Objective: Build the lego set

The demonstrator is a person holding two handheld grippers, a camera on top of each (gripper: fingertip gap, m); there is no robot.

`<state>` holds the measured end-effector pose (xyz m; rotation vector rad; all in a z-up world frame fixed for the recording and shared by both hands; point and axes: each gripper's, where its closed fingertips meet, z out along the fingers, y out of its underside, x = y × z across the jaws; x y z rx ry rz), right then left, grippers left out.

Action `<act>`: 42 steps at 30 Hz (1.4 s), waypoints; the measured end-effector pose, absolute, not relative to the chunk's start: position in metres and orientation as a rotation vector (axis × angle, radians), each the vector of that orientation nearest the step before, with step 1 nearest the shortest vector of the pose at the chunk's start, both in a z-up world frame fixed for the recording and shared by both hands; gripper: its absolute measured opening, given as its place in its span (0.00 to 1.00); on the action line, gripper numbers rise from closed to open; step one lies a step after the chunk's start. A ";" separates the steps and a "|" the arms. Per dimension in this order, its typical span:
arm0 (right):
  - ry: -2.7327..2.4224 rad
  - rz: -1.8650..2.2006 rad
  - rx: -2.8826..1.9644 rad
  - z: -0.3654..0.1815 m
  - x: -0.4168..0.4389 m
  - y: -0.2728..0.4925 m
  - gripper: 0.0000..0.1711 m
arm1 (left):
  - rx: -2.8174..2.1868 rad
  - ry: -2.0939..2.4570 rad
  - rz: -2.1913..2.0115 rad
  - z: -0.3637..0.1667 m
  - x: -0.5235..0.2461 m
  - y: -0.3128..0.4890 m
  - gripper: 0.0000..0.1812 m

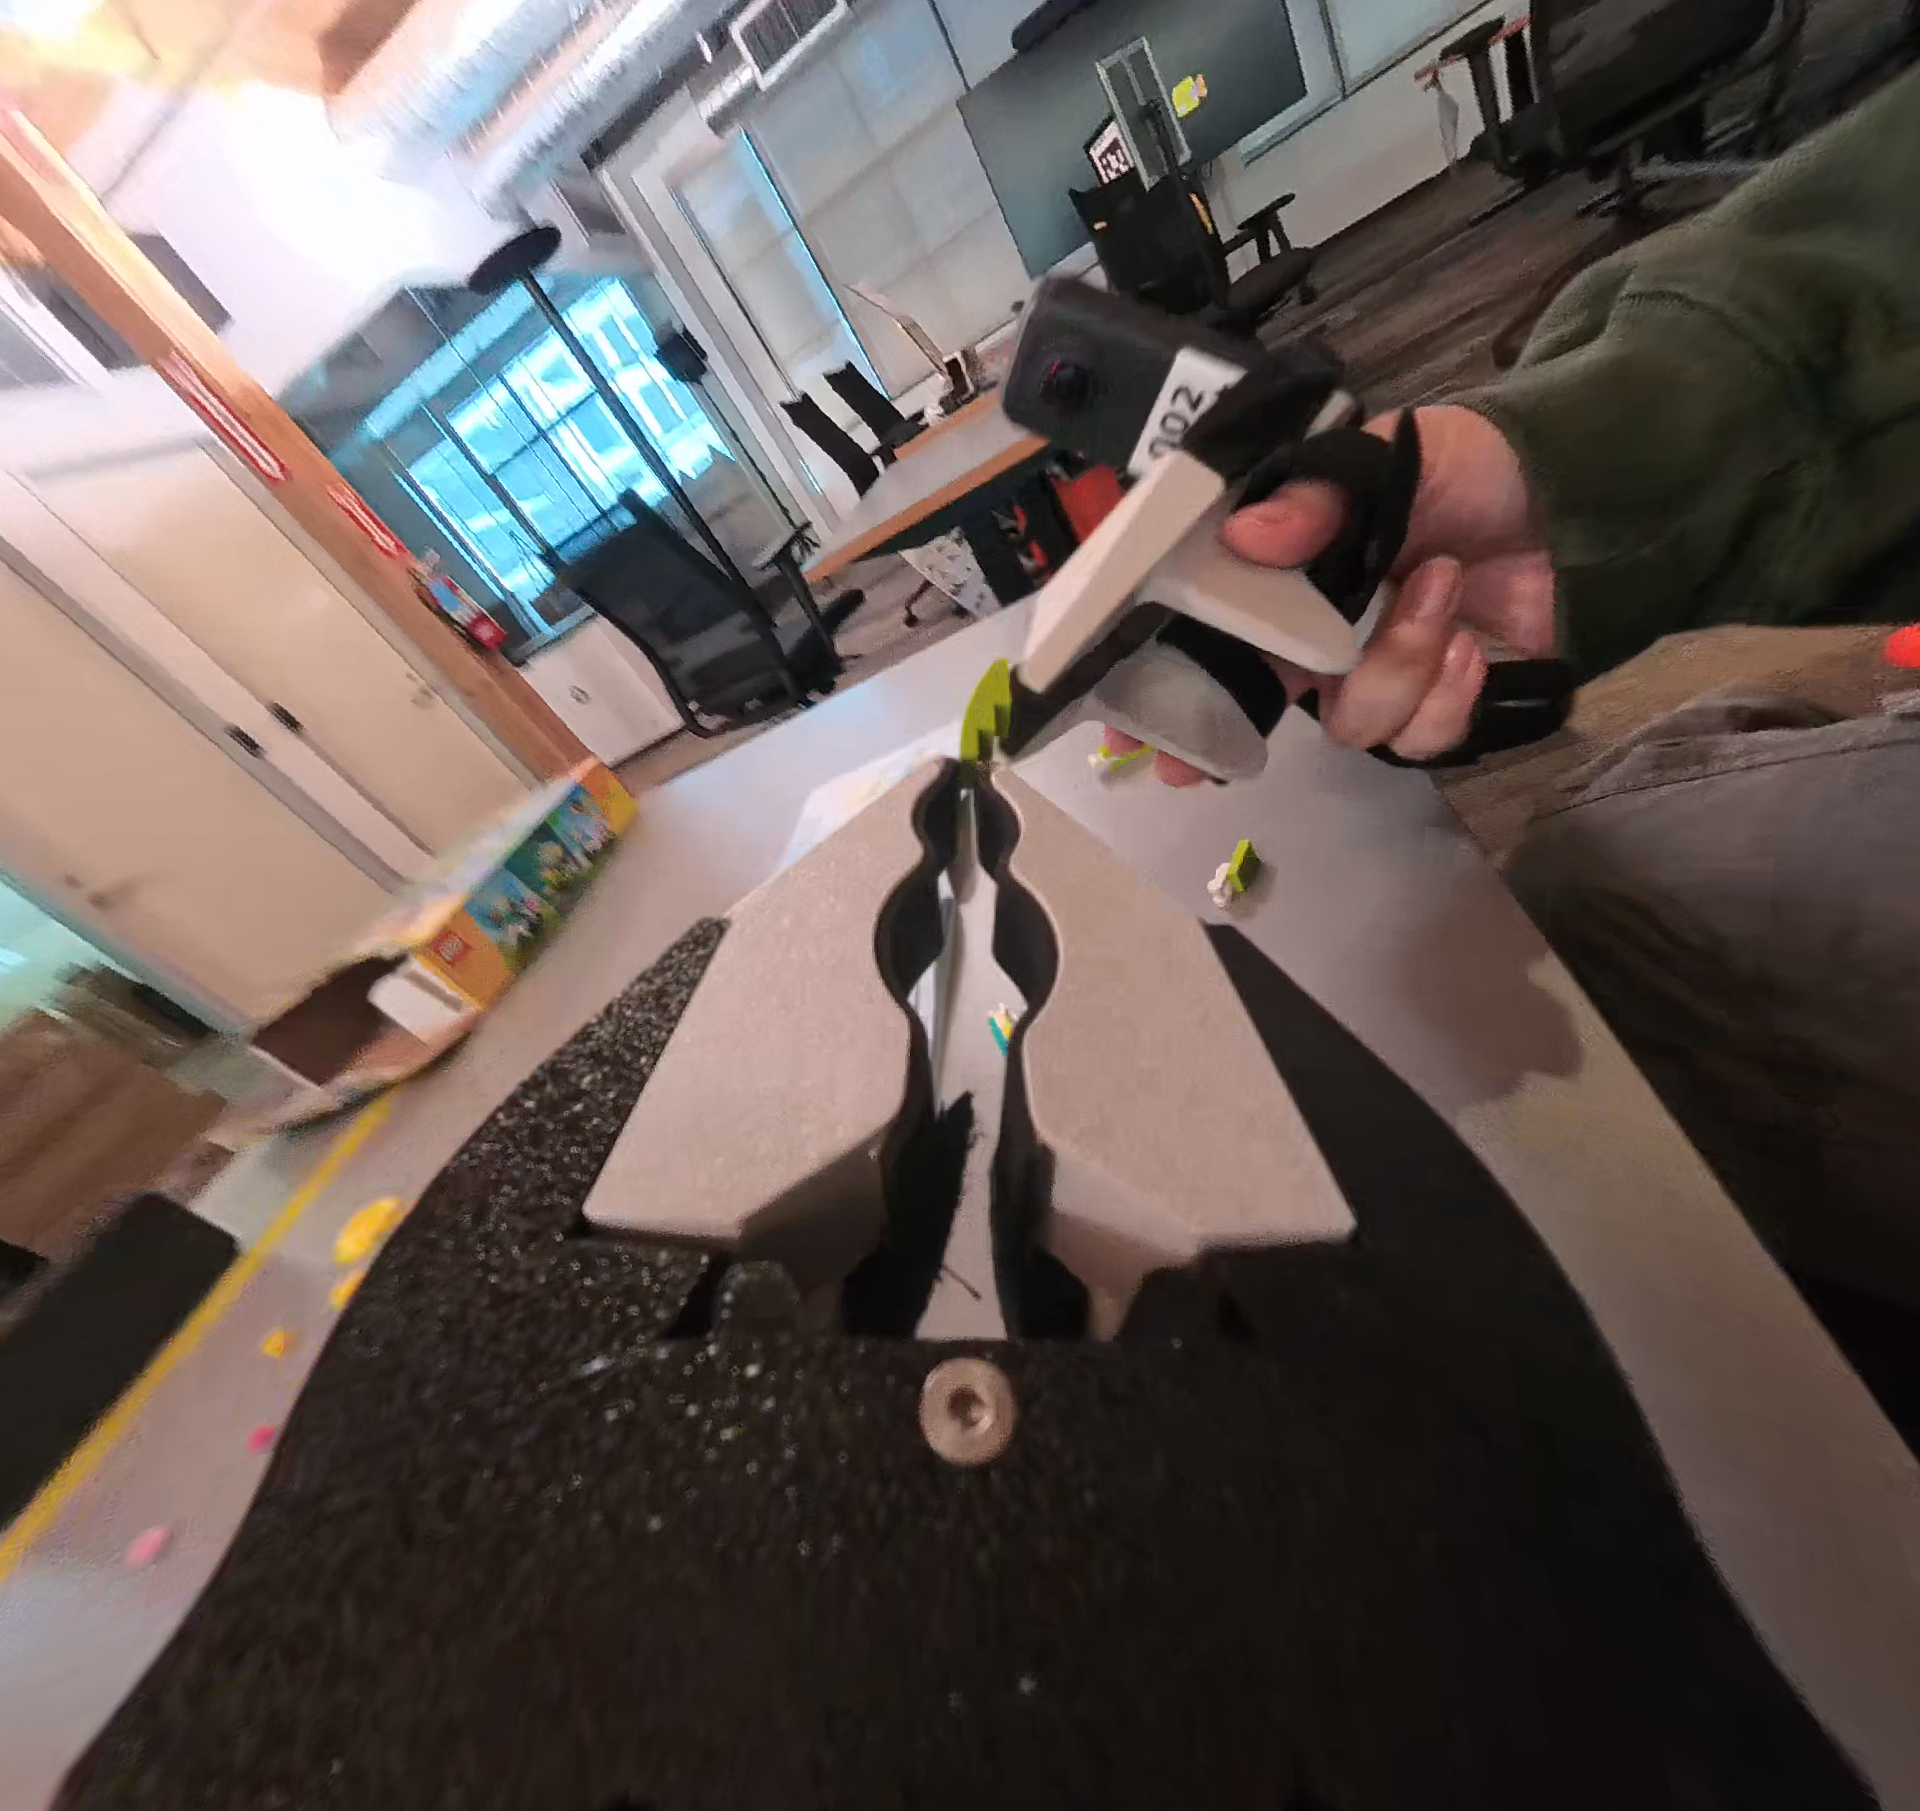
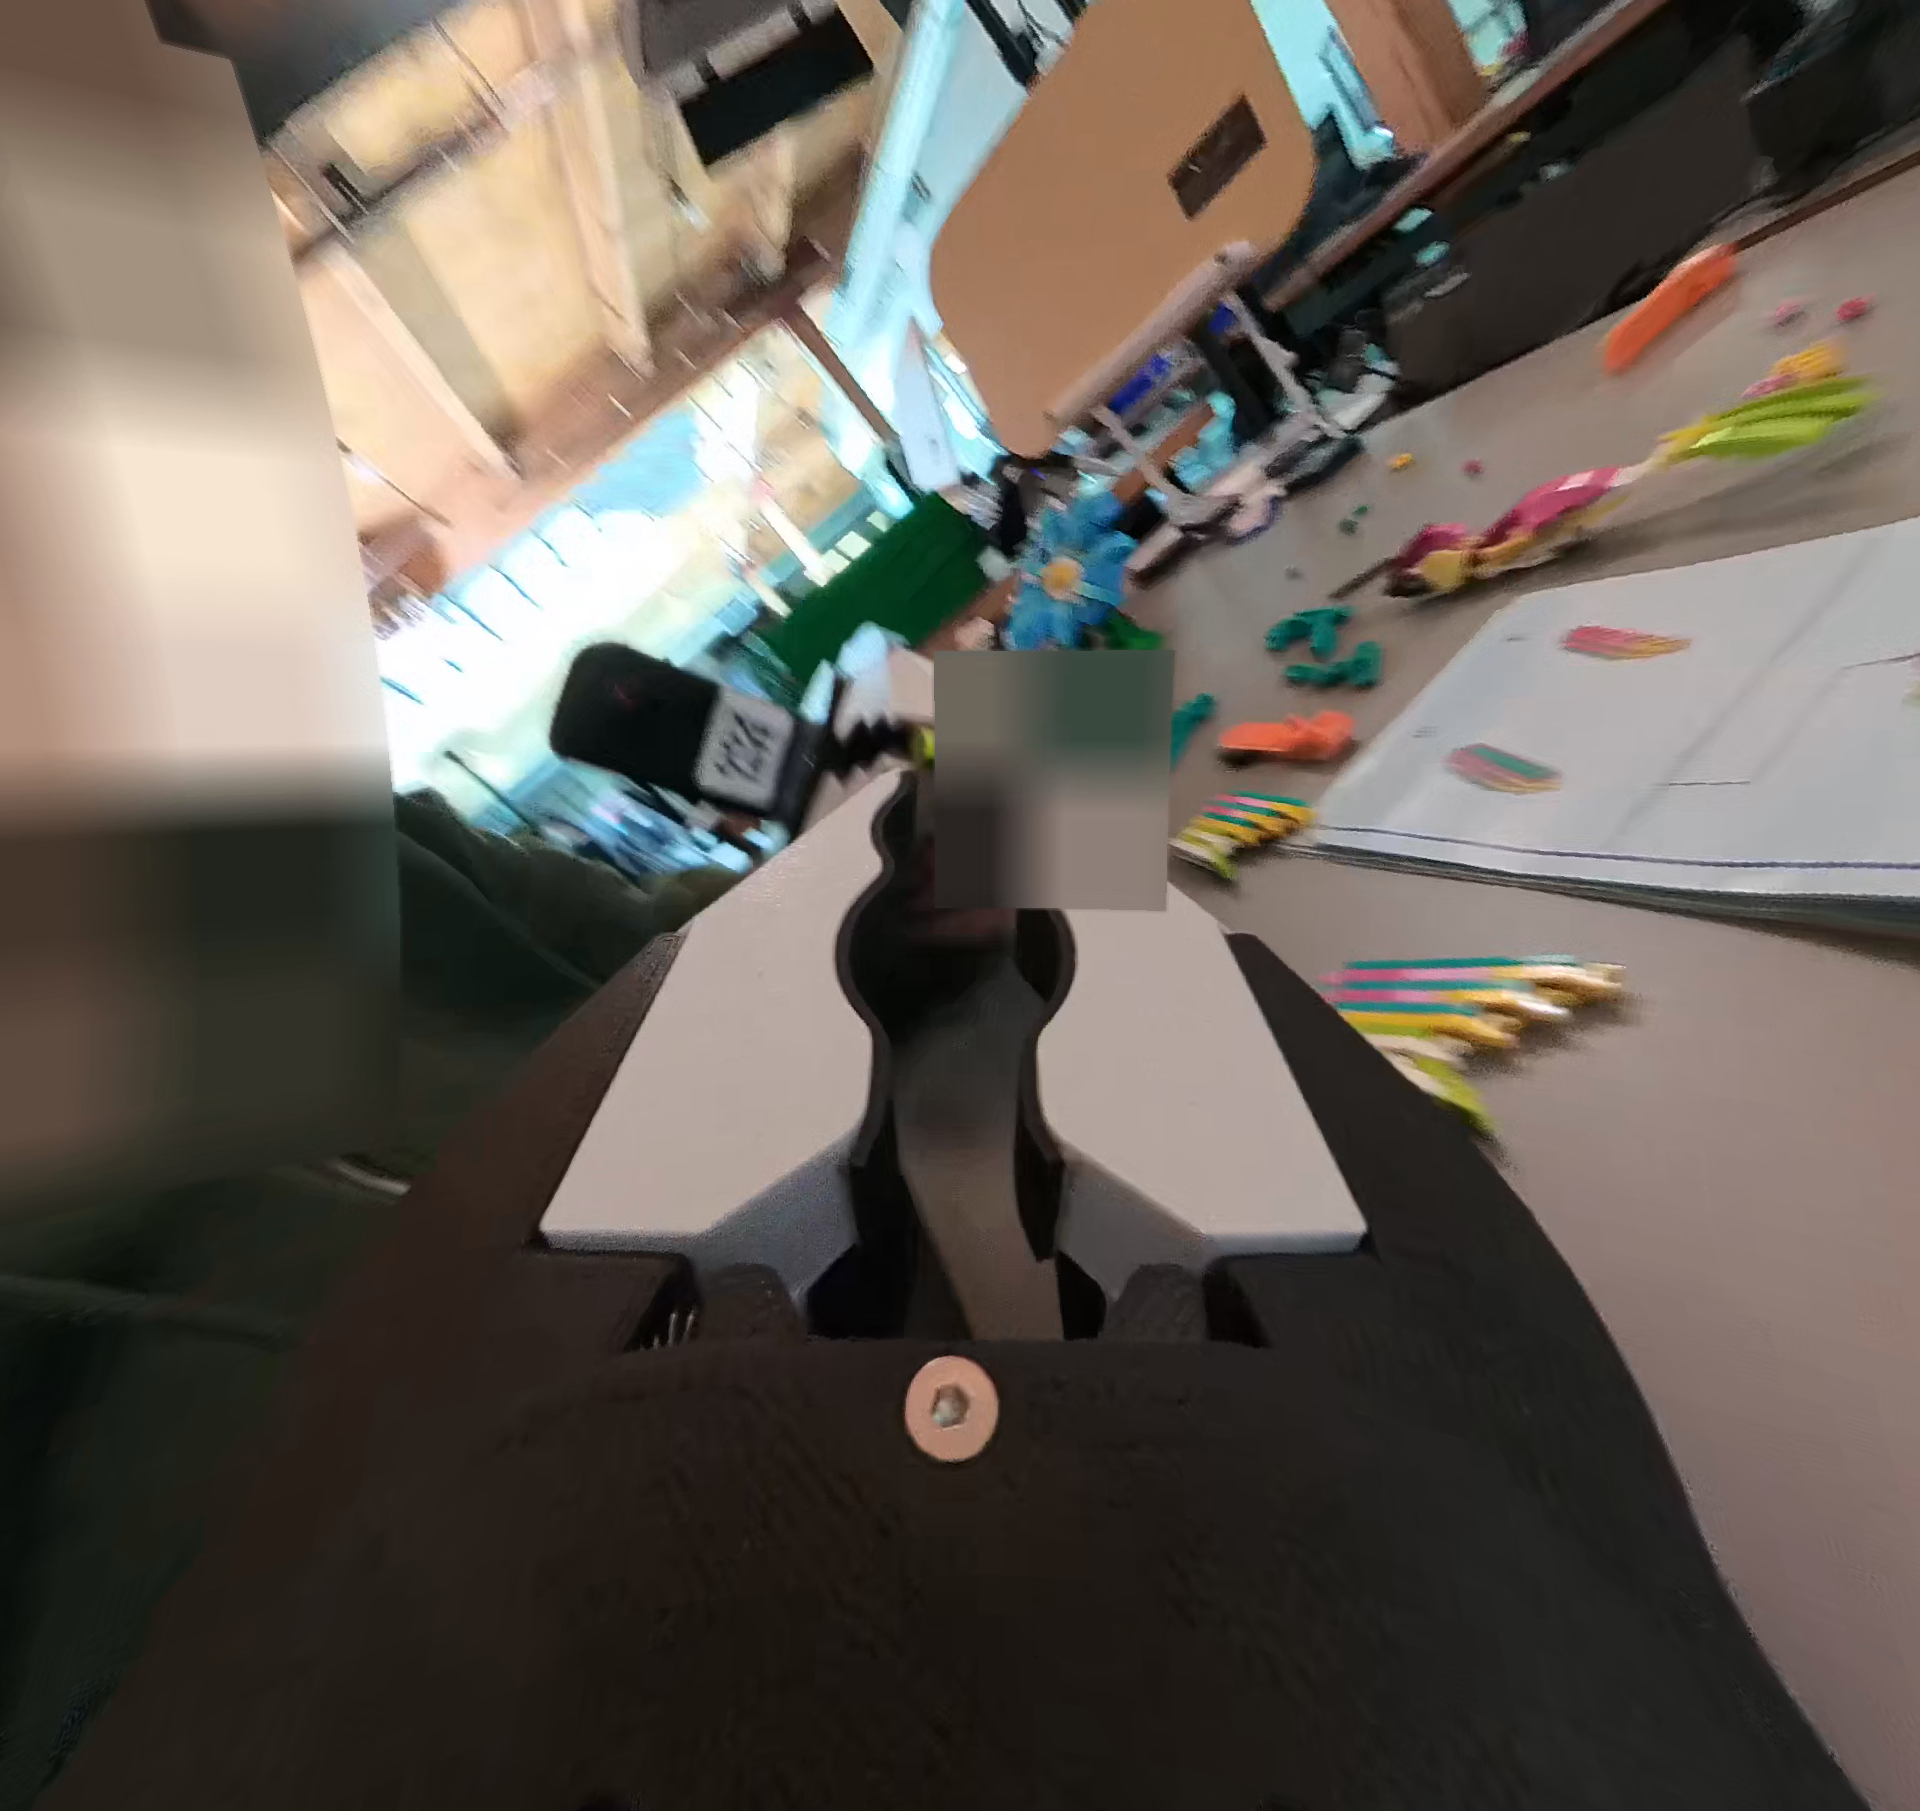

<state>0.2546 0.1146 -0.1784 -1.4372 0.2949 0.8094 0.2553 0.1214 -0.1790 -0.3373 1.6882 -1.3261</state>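
Observation:
My left gripper (image 1: 971,776) is shut on a thin grey-green stem rod (image 1: 945,982) that runs between its fingers. My right gripper (image 1: 1010,724), held by a hand in a green sleeve, is shut on a lime green leaf piece (image 1: 985,717) and holds it right at the left gripper's tip, touching or nearly touching the rod's end. In the right wrist view a blurred patch hides my right fingertips; one finger (image 2: 769,982) shows, and the left gripper's camera (image 2: 665,743) faces it just beyond.
On the grey table (image 1: 1351,1034) lie a lime and white piece (image 1: 1236,868) and the set's box (image 1: 499,920). The right wrist view shows an open instruction booklet (image 2: 1662,722), a blue flower (image 2: 1065,577), teal pieces (image 2: 1325,649), an orange piece (image 2: 1288,733) and striped bundles (image 2: 1455,992). Less than 4 cm separates the two grippers' tips.

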 end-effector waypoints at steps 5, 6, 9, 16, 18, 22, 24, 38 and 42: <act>0.036 0.318 -1.683 -0.193 0.269 0.097 0.15 | -0.466 1.814 -1.493 -0.189 0.259 0.124 0.00; -0.017 0.261 -1.696 -0.191 0.266 0.096 0.15 | -0.466 1.832 -1.506 -0.191 0.258 0.122 0.00; -0.148 0.158 -1.724 -0.191 0.254 0.096 0.13 | -0.446 1.901 -1.506 -0.200 0.255 0.113 0.00; -0.227 0.131 -1.779 -0.205 0.241 0.103 0.07 | -0.399 1.965 -1.527 -0.208 0.248 0.102 0.00; -0.251 0.112 -1.791 -0.206 0.241 0.101 0.04 | -0.393 1.979 -1.546 -0.209 0.246 0.099 0.00; -0.300 0.087 -1.809 -0.209 0.238 0.099 0.03 | -0.378 1.996 -1.565 -0.210 0.243 0.095 0.00; -0.321 0.062 -1.819 -0.211 0.238 0.098 0.03 | -0.377 2.004 -1.578 -0.211 0.242 0.094 0.00; -0.336 0.066 -1.829 -0.216 0.234 0.094 0.03 | -0.356 2.035 -1.591 -0.216 0.238 0.091 0.00; -0.333 0.072 -1.830 -0.217 0.234 0.094 0.03 | -0.354 2.040 -1.590 -0.217 0.238 0.091 0.00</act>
